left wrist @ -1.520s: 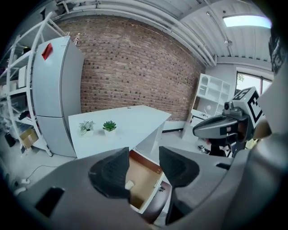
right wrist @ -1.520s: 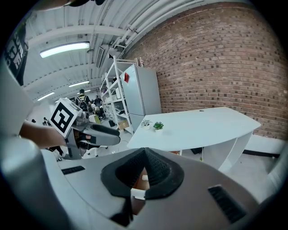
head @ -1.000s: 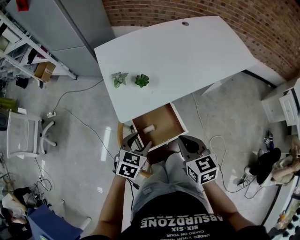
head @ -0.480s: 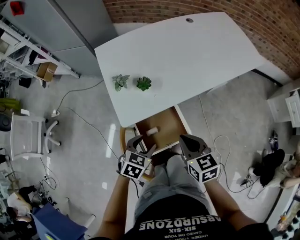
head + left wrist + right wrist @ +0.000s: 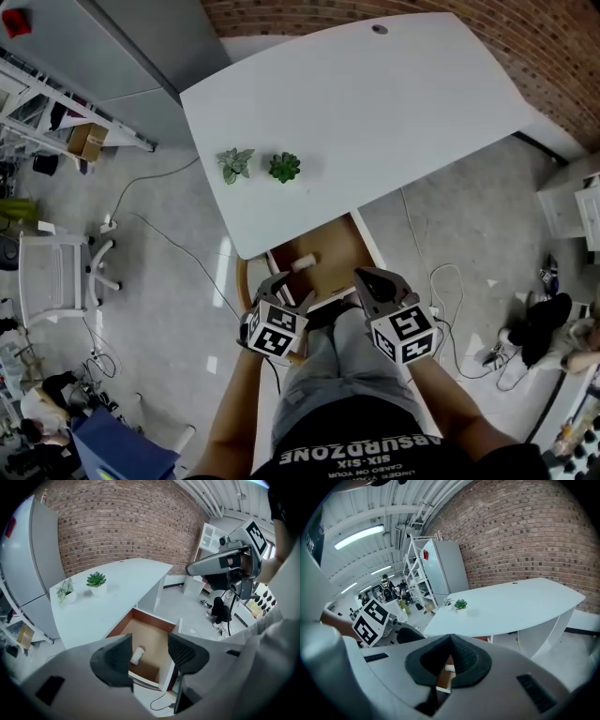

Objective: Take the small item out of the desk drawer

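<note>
The brown desk drawer (image 5: 335, 251) stands pulled out under the white desk (image 5: 375, 103). A small white roll-shaped item (image 5: 303, 263) lies in its left part, also seen in the left gripper view as the item (image 5: 136, 655). My left gripper (image 5: 284, 287) hovers at the drawer's front left corner, open and empty (image 5: 150, 651), with the item showing between its jaws. My right gripper (image 5: 370, 279) is held at the drawer's front right, shut with nothing in it (image 5: 451, 641).
Two small potted plants (image 5: 234, 164) (image 5: 284, 167) stand near the desk's left edge. A white chair (image 5: 56, 272) and a cable (image 5: 159, 239) are on the floor at left. The person's lap (image 5: 337, 366) is right behind the grippers.
The head view has shifted slightly. Both grippers stay by the drawer front, the left one a little further right and lower; jaw states are unchanged.
</note>
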Motion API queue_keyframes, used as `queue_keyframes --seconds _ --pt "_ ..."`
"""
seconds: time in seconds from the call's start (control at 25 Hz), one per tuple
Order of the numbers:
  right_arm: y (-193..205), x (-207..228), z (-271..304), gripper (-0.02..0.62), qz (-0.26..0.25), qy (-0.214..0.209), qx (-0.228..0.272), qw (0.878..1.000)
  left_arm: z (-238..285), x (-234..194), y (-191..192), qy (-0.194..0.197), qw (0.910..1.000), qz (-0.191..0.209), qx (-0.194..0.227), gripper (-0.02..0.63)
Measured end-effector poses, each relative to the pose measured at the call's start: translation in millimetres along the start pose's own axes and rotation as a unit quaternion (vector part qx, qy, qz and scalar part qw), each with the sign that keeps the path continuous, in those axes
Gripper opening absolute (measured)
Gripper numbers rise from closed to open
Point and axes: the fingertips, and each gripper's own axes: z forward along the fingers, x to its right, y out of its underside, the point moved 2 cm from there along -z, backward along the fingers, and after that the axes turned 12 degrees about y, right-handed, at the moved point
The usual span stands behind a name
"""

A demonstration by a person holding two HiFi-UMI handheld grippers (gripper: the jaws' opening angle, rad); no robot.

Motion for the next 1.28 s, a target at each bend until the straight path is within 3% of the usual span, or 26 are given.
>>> queue_keyframes --seconds 1.28 --pt "32.1 8.8 48.0 -0.003 0.007 -0.016 -0.029 0.999 66.2 -32.9 24.0 0.017 0.9977 0.027 -0.060 0.221"
